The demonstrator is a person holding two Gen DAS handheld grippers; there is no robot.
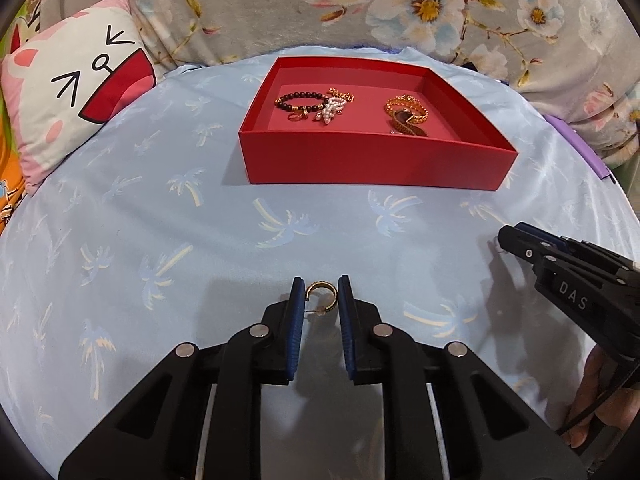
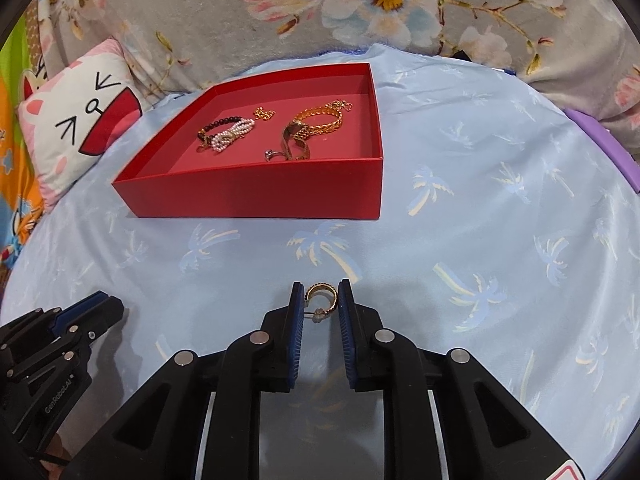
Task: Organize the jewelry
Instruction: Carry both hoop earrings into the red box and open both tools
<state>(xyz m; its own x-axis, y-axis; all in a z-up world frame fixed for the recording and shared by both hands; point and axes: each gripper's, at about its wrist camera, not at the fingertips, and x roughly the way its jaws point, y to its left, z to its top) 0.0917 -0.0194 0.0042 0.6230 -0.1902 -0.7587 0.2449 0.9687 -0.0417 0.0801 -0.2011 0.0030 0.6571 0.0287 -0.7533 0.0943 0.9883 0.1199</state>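
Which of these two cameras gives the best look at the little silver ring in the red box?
The right wrist view: the silver ring lies in plain sight beside the brown strap inside the red box. In the left wrist view I cannot make it out.

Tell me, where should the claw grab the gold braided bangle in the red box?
Come straight down from above, because the red cardboard box's walls block a sideways reach. The gold braided bangle lies as an open loop, so probably one claw finger goes inside and one outside, pinching the rim away from the brown strap resting against it.
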